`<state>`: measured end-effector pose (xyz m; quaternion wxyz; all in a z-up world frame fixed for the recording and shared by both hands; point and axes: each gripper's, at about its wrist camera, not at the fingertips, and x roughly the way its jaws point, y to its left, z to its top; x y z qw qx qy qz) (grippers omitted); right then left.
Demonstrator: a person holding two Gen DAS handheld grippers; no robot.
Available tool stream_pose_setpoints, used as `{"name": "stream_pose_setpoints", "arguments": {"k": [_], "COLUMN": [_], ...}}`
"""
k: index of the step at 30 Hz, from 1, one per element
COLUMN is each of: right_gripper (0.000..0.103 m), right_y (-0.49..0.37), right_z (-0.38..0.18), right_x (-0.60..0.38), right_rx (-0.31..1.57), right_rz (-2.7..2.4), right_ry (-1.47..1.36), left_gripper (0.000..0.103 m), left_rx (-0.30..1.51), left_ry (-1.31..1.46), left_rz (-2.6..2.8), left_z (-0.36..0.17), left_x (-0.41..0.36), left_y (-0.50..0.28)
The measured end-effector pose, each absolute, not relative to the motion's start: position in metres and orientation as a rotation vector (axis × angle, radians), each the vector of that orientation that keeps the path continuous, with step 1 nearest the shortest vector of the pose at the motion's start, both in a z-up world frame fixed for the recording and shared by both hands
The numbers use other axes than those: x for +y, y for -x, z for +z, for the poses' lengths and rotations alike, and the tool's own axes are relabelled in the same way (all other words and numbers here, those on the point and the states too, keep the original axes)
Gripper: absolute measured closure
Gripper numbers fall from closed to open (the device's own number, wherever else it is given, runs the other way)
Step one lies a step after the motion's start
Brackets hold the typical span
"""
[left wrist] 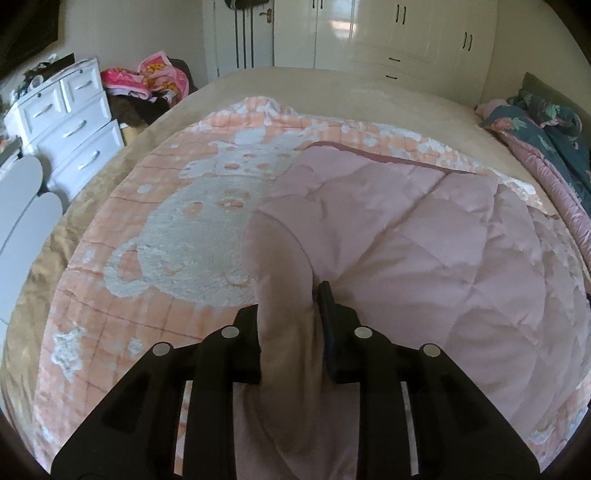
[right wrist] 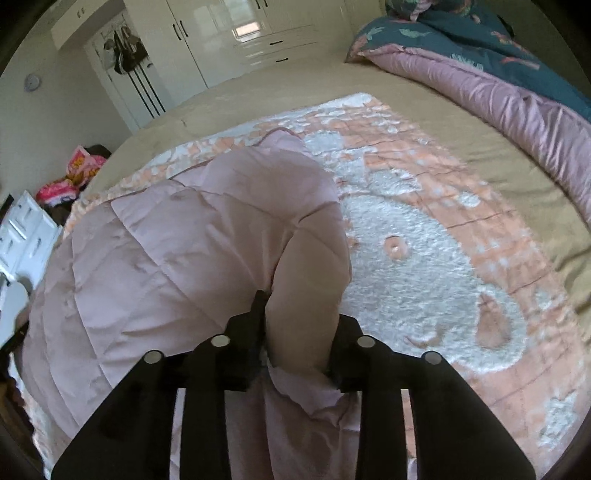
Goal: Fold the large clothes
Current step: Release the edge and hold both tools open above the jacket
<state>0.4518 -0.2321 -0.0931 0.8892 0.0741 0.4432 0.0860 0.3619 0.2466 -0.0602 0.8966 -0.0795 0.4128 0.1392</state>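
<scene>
A large quilt lies spread on the bed, its peach and white plush face (left wrist: pixel 177 221) upward. Its plain pink quilted underside (left wrist: pixel 424 251) is folded over onto that face. My left gripper (left wrist: pixel 290 299) has a thick fold of the pink edge filling the gap between its fingers. The right finger (left wrist: pixel 325 299) lies against the cloth and the left finger is hidden behind it. In the right wrist view the same pink layer (right wrist: pixel 177 251) humps up from my right gripper (right wrist: pixel 301 308). A puffy fold is wedged between its two fingers, beside the plush face (right wrist: pixel 424 266).
The bed's beige sheet (left wrist: pixel 369 92) reaches to the far edge. A teal and pink duvet (right wrist: pixel 517 85) is heaped at the head end. White drawers (left wrist: pixel 70 122) and a pile of pink cloth (left wrist: pixel 155 77) stand left of the bed. Wardrobes (left wrist: pixel 406 33) line the far wall.
</scene>
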Motion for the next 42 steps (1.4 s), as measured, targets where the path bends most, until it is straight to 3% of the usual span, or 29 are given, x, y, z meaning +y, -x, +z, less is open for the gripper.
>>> {"name": "stream_pose_setpoints", "arguments": {"k": [2,5,7,12,18,21,42], "right_gripper": [0.061,0.030,0.027,0.007,0.004,0.004,0.004], "right_y": [-0.447,-0.434,-0.423,-0.393,-0.366,-0.353,-0.258], "right_z": [-0.089,-0.084,-0.081,-0.061,-0.032,-0.018,0.052], "right_x": [-0.234,-0.240,-0.244,-0.253,-0.255,-0.251,-0.239], "right_rx": [0.919,0.912,0.899,0.824,0.769,0.739,0.576], "right_rz": [0.168,0.157,0.162,0.181,0.218,0.238,0.304], "right_ry": [-0.146,-0.181,-0.200,-0.252,-0.261,-0.233,-0.173], "left_gripper": [0.081,0.077,0.072,0.039,0.013,0.009,0.009], "left_rx": [0.860,0.857,0.856,0.827,0.795,0.773,0.669], "left_ry": [0.164,0.166,0.155,0.169,0.190,0.204,0.293], "left_rz": [0.298,0.304,0.311,0.297,0.259,0.242,0.170], "left_z": [-0.058,-0.054,-0.051,-0.035,-0.014,-0.002,0.051], "left_x": [0.246,0.247,0.245,0.241,0.232,0.228,0.216], "left_y": [-0.359,-0.353,-0.349,-0.332,-0.313,-0.302,-0.214]}}
